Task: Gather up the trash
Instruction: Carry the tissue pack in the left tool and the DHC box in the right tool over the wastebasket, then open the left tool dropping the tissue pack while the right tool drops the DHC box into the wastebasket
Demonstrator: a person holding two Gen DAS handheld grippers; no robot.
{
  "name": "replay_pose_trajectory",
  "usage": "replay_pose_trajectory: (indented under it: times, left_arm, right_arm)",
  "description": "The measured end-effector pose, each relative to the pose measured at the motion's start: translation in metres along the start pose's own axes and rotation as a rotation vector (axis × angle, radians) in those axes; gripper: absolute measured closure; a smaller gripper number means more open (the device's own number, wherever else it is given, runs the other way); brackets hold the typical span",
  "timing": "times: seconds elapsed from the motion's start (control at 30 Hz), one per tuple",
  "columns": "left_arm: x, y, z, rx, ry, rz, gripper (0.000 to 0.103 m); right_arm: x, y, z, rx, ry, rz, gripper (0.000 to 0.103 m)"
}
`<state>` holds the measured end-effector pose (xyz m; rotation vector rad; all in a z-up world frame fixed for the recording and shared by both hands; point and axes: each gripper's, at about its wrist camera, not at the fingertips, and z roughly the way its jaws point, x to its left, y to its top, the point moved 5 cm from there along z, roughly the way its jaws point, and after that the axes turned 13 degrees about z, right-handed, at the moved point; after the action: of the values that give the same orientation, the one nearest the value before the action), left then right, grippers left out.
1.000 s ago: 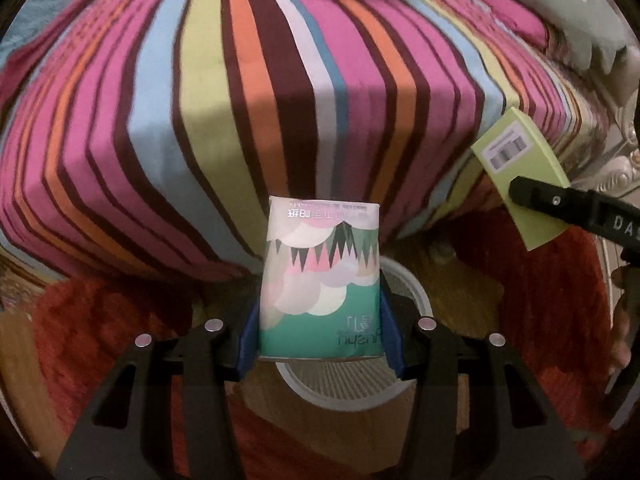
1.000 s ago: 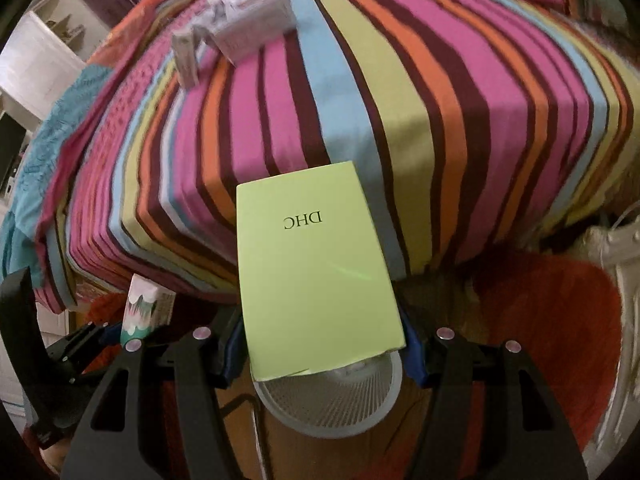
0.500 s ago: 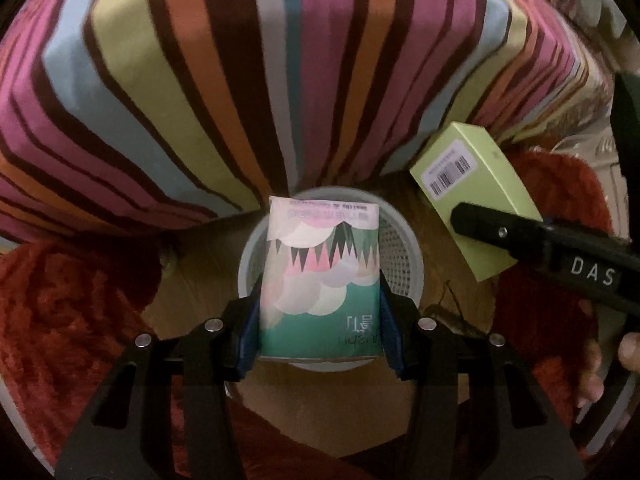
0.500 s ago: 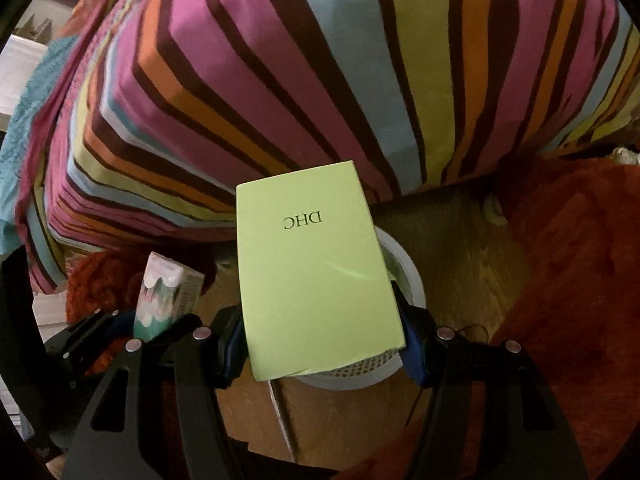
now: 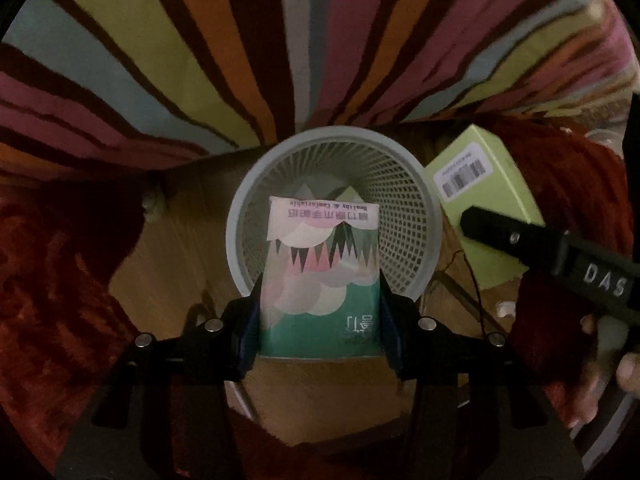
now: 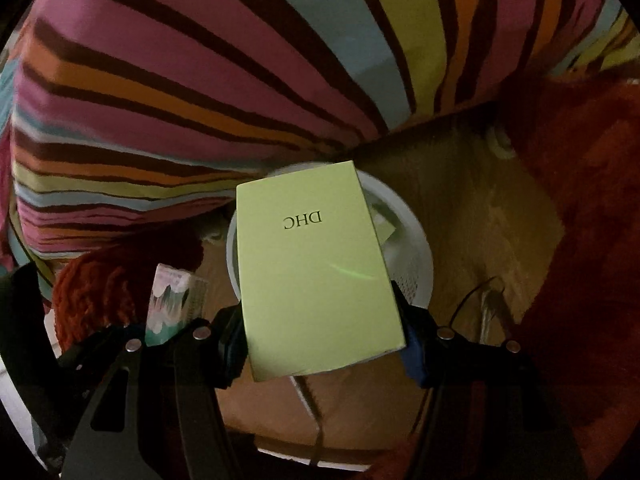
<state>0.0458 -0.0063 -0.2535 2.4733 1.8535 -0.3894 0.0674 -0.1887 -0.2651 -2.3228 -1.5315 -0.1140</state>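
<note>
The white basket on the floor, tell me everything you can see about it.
The basket is round, pale grey-white, and looks like plastic: a smooth solid rim over mesh walls of small square holes, with slats fanning out across the bottom. It stands upright on the wooden floor at the foot of the striped bedcover, between patches of red rug. At least one piece of printed packaging already lies inside. The left claw holds a tissue pack over its opening; nothing visibly touches the rim.

Both hand-held grippers dropped from bed level toward floor: white mesh basket [image 5: 334, 216] now fills centre behind tissue pack [image 5: 320, 280]; green box [image 6: 316, 268] over basket, basket rim at 3 o'clock.
</note>
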Motion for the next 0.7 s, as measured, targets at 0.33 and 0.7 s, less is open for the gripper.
replay_pose_trajectory:
  times: [0.33, 0.7]
  left_arm:
    - [-0.005, 0.008, 0.038, 0.126, -0.049, -0.021, 0.054]
    - [0.001, 0.013, 0.069, 0.219, -0.052, -0.081, 0.053]
  right_arm:
    - [-0.002, 0.001, 0.041, 0.112, -0.047, 0.055, 0.044]
    - [-0.005, 0.002, 0.065, 0.186, -0.092, 0.109, 0.044]
